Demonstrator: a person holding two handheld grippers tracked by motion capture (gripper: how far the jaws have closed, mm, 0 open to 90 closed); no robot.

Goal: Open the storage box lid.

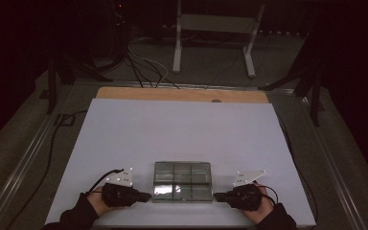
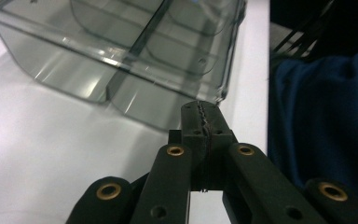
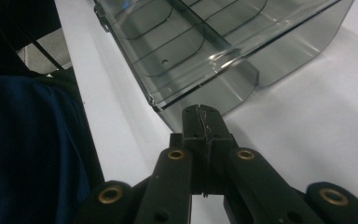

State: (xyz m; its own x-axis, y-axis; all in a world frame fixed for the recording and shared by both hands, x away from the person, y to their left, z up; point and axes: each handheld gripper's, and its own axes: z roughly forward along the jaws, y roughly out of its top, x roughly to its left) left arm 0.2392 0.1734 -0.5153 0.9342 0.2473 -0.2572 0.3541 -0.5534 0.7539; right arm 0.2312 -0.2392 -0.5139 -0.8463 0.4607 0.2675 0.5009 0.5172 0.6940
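A clear, smoky plastic organiser box (image 1: 182, 181) with several compartments lies on the white table near its front edge. My left gripper (image 1: 147, 196) sits just left of the box's near left corner, jaws shut with nothing between them. In the left gripper view the shut tips (image 2: 200, 112) almost meet the box wall (image 2: 135, 70). My right gripper (image 1: 216, 196) mirrors it at the box's near right corner, also shut and empty. The right gripper view has the tips (image 3: 200, 116) close to the box corner (image 3: 205, 56). The compartments look empty.
The white table top (image 1: 182, 129) stretches far behind the box, with a wooden strip (image 1: 182, 94) at its back edge. Beyond it stand a white frame (image 1: 215, 38) and dark stands with cables on the floor. A blue sleeve (image 2: 321, 121) lies near the front edge.
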